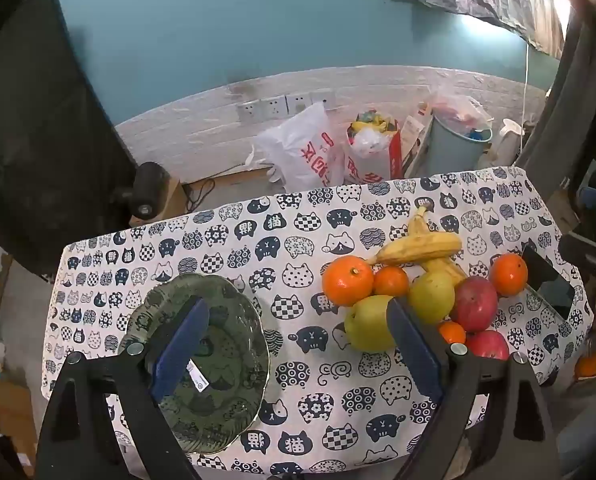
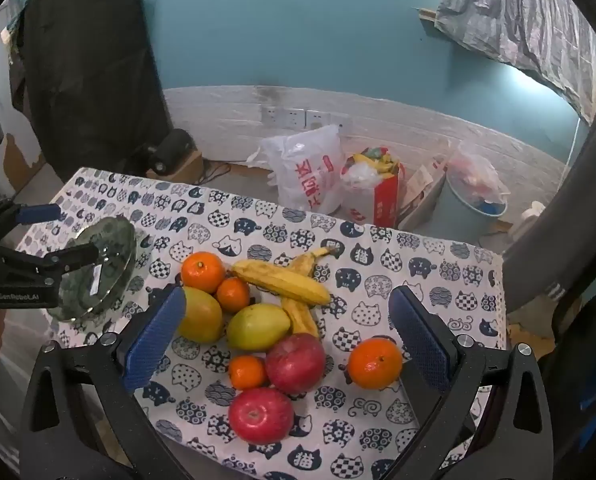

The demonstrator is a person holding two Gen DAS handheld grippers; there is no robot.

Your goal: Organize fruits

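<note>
Both tools hang open above cat-print tablecloth (image 1: 218, 240), teal wall (image 1: 218, 20) behind.

Both grippers open, tipped down, nothing held.

My left gripper (image 1: 298, 344) is angled steeply downward, its blue pads (image 1: 180, 346) spread wide with nothing pressed between them. My right gripper (image 2: 288, 340) tilts down a little less, its blue pads (image 2: 154, 338) at full spread, also empty. In the right wrist view, my left gripper (image 2: 64, 236) shows at the left edge, open.
</note>
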